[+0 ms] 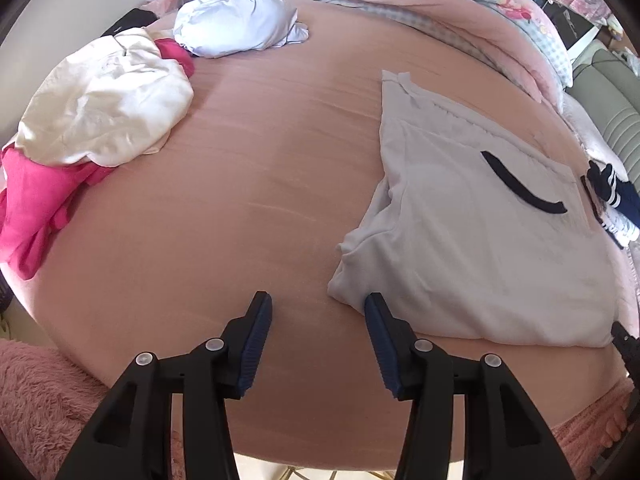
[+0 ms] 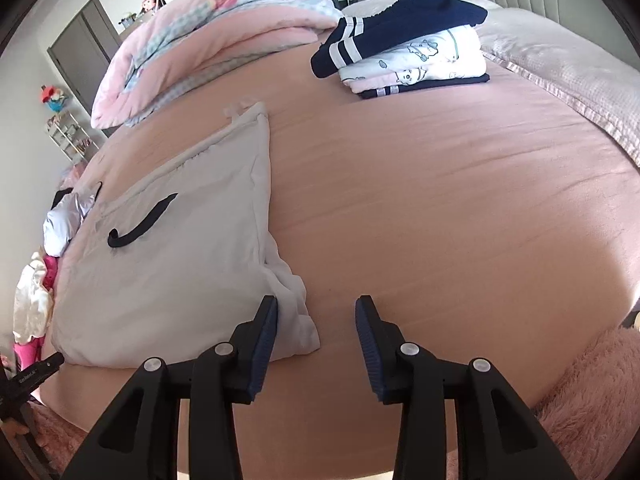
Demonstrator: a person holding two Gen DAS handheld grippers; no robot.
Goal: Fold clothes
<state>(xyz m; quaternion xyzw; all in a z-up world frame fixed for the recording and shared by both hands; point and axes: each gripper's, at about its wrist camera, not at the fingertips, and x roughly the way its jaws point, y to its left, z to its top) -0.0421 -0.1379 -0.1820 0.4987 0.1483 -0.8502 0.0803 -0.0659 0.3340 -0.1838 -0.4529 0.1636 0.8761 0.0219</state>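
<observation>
Left wrist view: left claw (image 1: pixel 318 306) released, empty, beside the near corner of the white garment (image 1: pixel 472 240), which lies part-folded on the pink bed (image 1: pixel 260 160), ready for another fold. Right claw (image 2: pixel 316 310) likewise released at the opposite corner; folded stack (image 2: pixel 404 56) set aside.

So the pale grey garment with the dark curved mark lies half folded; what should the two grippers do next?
Probably close on its near corners. The left gripper and right gripper both stand open, empty, at the near edge of the pale grey garment, which still looks too long beside the folded stack.
</observation>
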